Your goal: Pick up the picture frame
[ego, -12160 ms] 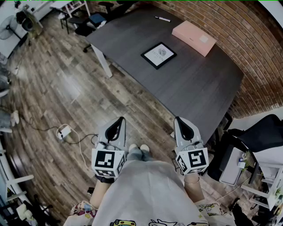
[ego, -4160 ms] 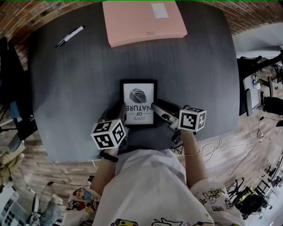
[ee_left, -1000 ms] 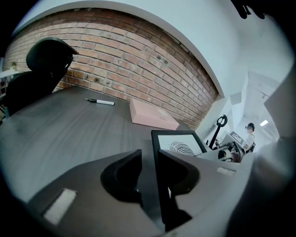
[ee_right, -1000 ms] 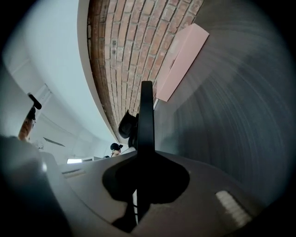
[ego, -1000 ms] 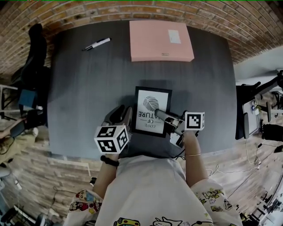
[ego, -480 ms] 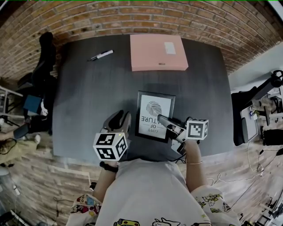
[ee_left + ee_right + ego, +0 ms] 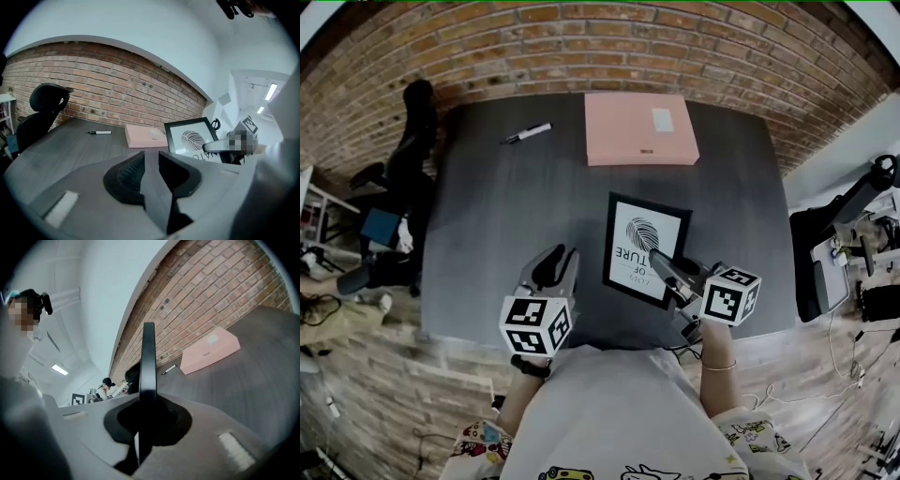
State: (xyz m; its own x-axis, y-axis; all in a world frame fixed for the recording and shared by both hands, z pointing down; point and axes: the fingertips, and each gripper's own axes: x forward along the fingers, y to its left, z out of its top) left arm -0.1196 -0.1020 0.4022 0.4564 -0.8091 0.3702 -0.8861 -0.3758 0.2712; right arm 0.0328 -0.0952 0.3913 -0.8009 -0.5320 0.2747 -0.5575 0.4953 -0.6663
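The black picture frame (image 7: 644, 247) with a fingerprint print is off the dark table (image 7: 487, 216), tilted, and my right gripper (image 7: 664, 262) is shut on its near right edge. The right gripper view shows the frame (image 7: 148, 357) edge-on, standing upright between the jaws of my right gripper (image 7: 149, 397). My left gripper (image 7: 562, 259) hovers left of the frame, apart from it. Its jaws have just been closing a little, and they stand open with nothing between them. From the left gripper (image 7: 151, 157) view, the frame (image 7: 191, 138) is ahead to the right.
A flat pink box (image 7: 640, 128) lies at the table's far side, with a marker pen (image 7: 526, 133) to its left. A brick wall (image 7: 581, 47) runs behind the table. A black office chair (image 7: 408, 178) stands at the left end, and more chairs and gear (image 7: 853, 234) stand on the right.
The frame has come up off the table and tilted in the right gripper's grip. Both grippers have risen, and the left one stays beside the frame.
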